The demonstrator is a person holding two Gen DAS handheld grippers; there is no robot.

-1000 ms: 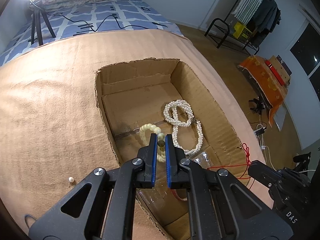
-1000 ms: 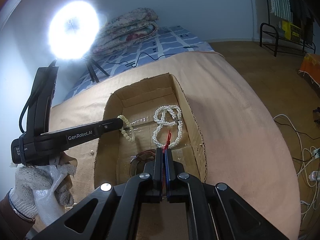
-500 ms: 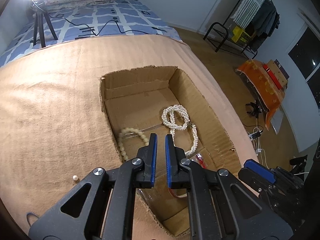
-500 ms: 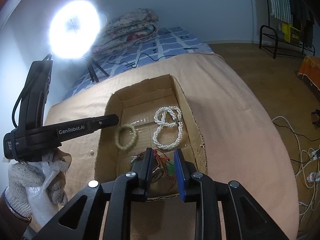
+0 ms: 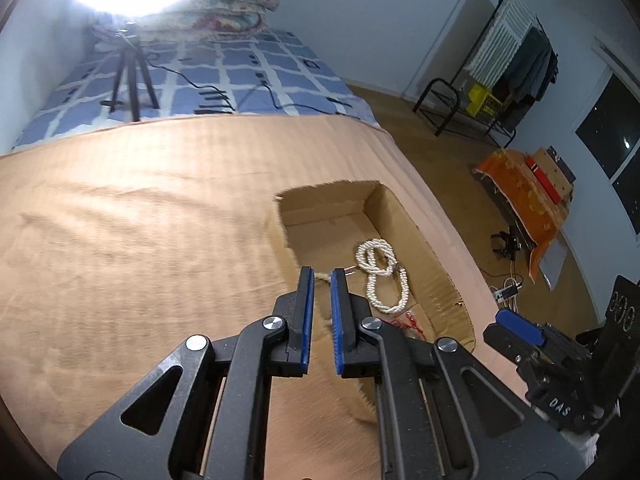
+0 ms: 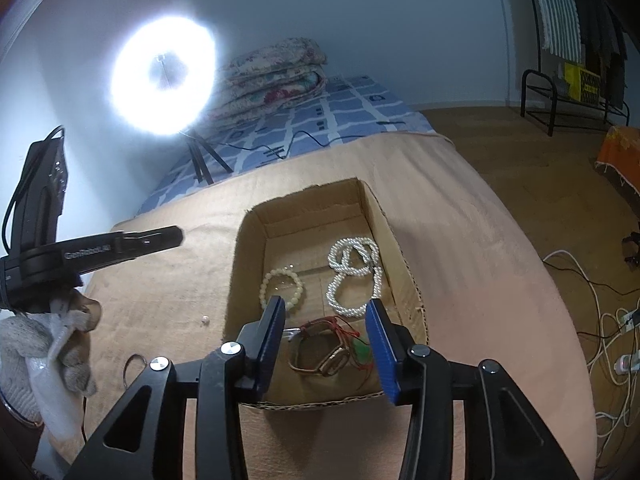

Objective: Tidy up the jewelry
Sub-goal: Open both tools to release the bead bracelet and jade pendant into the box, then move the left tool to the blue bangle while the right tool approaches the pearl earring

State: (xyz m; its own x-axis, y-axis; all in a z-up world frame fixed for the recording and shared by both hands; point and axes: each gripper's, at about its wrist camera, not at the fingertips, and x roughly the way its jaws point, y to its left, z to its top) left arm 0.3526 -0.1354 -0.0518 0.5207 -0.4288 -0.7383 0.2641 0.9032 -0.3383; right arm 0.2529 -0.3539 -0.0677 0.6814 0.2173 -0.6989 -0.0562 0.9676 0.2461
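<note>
Inside the cardboard box point(image 6: 394, 240) lie a pearl necklace point(image 6: 354, 276), a pale bead bracelet point(image 6: 281, 288) and a watch point(image 6: 320, 356). The right tool point(image 6: 326, 328), above the box's near end, is opening, empty. The left tool point(image 5: 321, 280) is together, empty.

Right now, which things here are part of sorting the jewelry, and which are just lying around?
Part of the job:
open cardboard box
white pearl necklace
cream bead bracelet
gold wristwatch
red cord with green charm
loose white pearl

Lying about:
ring light
folded floral quilts
white power strip
</note>
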